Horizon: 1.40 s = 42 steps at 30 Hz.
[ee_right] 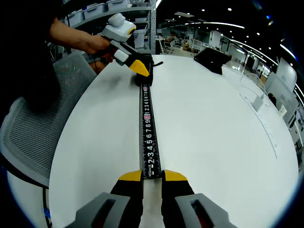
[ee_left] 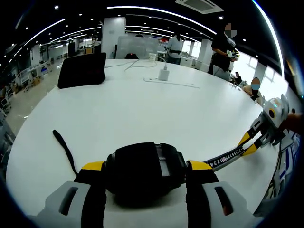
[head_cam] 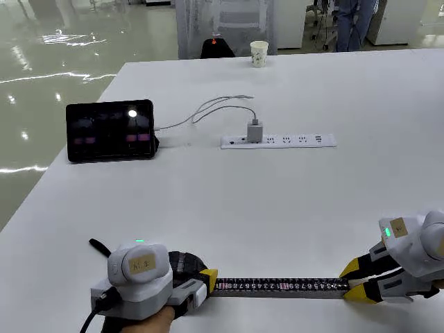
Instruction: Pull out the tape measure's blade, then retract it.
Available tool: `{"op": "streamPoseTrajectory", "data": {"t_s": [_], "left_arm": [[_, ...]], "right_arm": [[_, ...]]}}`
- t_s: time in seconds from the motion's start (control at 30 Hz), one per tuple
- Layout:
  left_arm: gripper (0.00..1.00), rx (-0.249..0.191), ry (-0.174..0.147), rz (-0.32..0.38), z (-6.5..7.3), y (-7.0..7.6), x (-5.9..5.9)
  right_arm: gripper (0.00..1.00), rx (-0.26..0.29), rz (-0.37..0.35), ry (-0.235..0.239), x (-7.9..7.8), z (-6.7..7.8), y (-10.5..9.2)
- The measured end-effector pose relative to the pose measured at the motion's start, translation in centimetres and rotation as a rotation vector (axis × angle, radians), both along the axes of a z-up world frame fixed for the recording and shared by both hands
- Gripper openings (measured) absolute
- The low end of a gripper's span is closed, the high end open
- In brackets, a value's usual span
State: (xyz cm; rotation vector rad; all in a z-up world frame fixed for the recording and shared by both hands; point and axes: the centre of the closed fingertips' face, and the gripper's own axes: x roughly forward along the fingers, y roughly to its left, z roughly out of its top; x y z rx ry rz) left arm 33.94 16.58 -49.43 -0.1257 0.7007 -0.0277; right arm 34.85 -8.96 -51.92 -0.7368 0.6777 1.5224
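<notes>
A black tape measure case [head_cam: 186, 266] [ee_left: 145, 167] [ee_right: 144, 71] rests on the white table, and my left gripper [head_cam: 198, 284] [ee_left: 146, 166] is shut on it. Its black blade [head_cam: 277, 285] [ee_right: 148, 137] [ee_left: 227, 156] with white numbers lies drawn out flat along the table's front edge. My right gripper [head_cam: 355, 281] [ee_right: 152, 176] [ee_left: 248, 144] is shut on the blade's free end. A black wrist strap [head_cam: 99, 246] [ee_left: 64, 147] trails from the case to the left.
A dark tablet [head_cam: 110, 130] stands at the left. A white power strip [head_cam: 279, 141] with a charger and grey cables lies mid-table. A paper cup [head_cam: 259, 53] stands at the far edge. A grey mesh chair [ee_right: 33, 133] sits beside the table. People stand in the background.
</notes>
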Motion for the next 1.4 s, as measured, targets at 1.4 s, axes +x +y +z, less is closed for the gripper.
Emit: {"op": "streamPoseTrajectory", "data": {"t_s": [1.4], "left_arm": [[0.59,0.021,0.023,0.029,-0.21,0.22,-0.09]], "right_arm": [[0.10,-0.021,0.003,-0.015,-0.10,0.00,-0.16]]}}
